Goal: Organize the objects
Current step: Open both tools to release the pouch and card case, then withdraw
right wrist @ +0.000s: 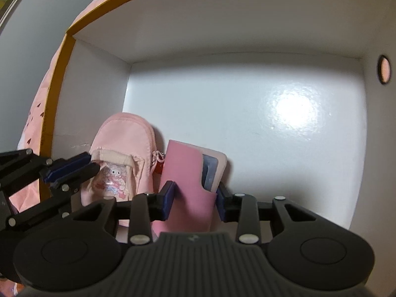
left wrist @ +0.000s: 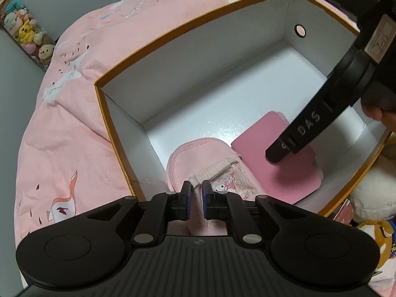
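both items sit on the floor of the white box (left wrist: 247, 79) on the bed: the pink pouch (right wrist: 123, 143) beside the pink wallet (right wrist: 188, 173). left tool (left wrist: 196, 198) is pressed together, pinching the pouch's edge. right tool (right wrist: 195, 203) stands spread about the wallet, apparently letting go. remaining: release the pouch; plush toys (left wrist: 376, 232) lie outside.

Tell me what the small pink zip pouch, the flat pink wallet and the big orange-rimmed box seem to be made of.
Small pink zip pouch: woven fabric, matte; stitched seams, zipper.
Flat pink wallet: probably faux leather or plastic; smooth, matte.
Big orange-rimmed box: cardboard, likely; glossy white floor throws glare.
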Tool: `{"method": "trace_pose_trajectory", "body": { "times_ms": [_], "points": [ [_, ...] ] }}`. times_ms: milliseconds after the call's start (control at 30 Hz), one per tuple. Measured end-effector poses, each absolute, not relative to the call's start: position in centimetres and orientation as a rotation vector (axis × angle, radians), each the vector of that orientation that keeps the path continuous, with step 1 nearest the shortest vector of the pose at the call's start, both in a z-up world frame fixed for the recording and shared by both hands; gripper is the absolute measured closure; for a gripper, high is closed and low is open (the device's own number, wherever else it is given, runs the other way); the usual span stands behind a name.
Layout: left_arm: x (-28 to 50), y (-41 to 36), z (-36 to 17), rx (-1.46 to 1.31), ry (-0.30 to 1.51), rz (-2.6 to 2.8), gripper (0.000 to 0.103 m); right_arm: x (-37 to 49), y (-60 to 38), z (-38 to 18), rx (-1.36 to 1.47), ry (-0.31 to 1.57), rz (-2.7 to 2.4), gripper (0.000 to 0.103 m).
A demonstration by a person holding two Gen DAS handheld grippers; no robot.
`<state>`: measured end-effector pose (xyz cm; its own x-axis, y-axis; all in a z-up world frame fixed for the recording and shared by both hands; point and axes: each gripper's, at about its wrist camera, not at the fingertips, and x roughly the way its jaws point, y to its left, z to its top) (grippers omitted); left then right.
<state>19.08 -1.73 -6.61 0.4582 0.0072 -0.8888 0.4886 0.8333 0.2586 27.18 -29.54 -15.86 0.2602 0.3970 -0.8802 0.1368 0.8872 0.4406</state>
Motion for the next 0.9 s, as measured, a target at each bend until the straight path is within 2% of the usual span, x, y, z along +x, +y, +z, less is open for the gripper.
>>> {"method": "trace_pose_trajectory", "body": {
  "times_ms": [100, 233, 433, 800, 900],
  "points": [
    [19.3, -1.7, -6.5, 0.518, 1.066, -0.316, 0.093, 27.4, -29.1, -15.9, 0.448, 1.314, 0.201, 0.064],
    [19.1, -2.0, -6.9, 0.552, 1.077, -0.320, 0.093, 27.8, -28.2, -16.0, 0.333, 1.340, 0.153, 0.052],
    [18.7, -2.8, -7.7, 0.626, 1.083, -0.320, 0.093, 27.4, -27.0, -15.2, 0.226, 1.319, 0.147, 0.056],
    [19.4, -2.5, -8.4, 0.680, 1.137, -0.355, 0.091, 27.8, -26.1, -15.4, 0.178, 1.305, 0.164, 0.057],
    [19.3, -2.1, -8.0, 0.661, 1.113, -0.364, 0.087, 27.6, -26.1, -15.3, 0.179, 1.295, 0.159, 0.057]
  ]
}}
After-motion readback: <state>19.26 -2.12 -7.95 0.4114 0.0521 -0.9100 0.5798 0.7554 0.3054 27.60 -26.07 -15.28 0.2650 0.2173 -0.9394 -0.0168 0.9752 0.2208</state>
